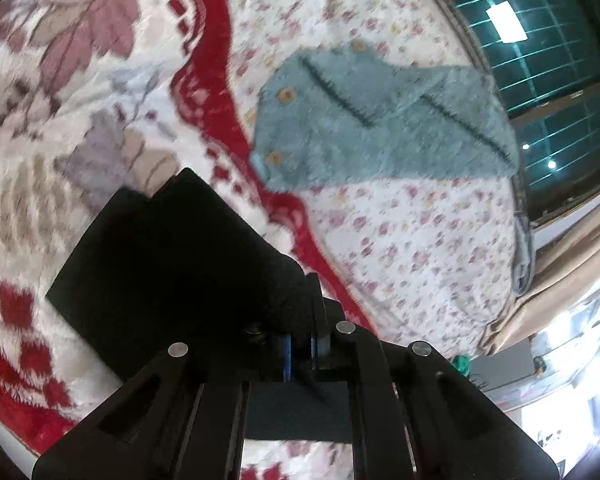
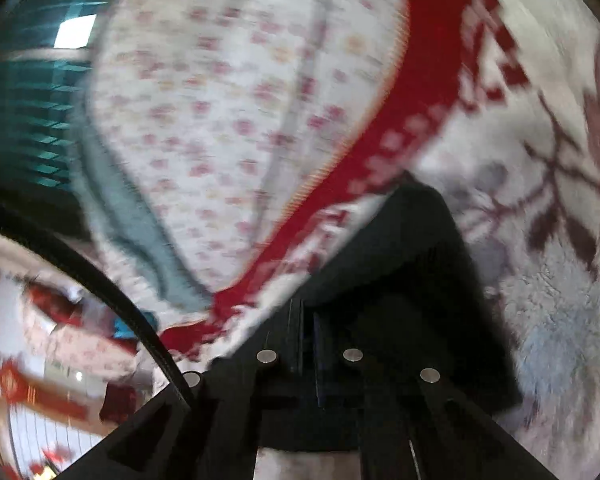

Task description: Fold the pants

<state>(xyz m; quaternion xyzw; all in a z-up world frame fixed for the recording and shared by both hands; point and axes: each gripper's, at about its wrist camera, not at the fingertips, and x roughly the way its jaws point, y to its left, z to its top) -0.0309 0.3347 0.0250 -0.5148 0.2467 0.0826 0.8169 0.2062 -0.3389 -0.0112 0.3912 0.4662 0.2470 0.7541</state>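
Observation:
The black pants (image 1: 168, 264) lie as a folded dark slab on the plush blanket, to the left of my left gripper (image 1: 302, 320). My left gripper's fingers stand close together and pinch the right edge of the pants. In the right wrist view the pants (image 2: 404, 272) hang in front of my right gripper (image 2: 306, 344), whose fingers are shut on the pants' edge. The right view is blurred by motion.
A white plush blanket (image 1: 60, 128) with a red border and leaf pattern covers the left of the bed. A floral sheet (image 1: 412, 248) lies to the right. A folded blue fuzzy sweater (image 1: 380, 120) with wooden buttons rests on it. A window (image 1: 540, 40) is beyond the bed.

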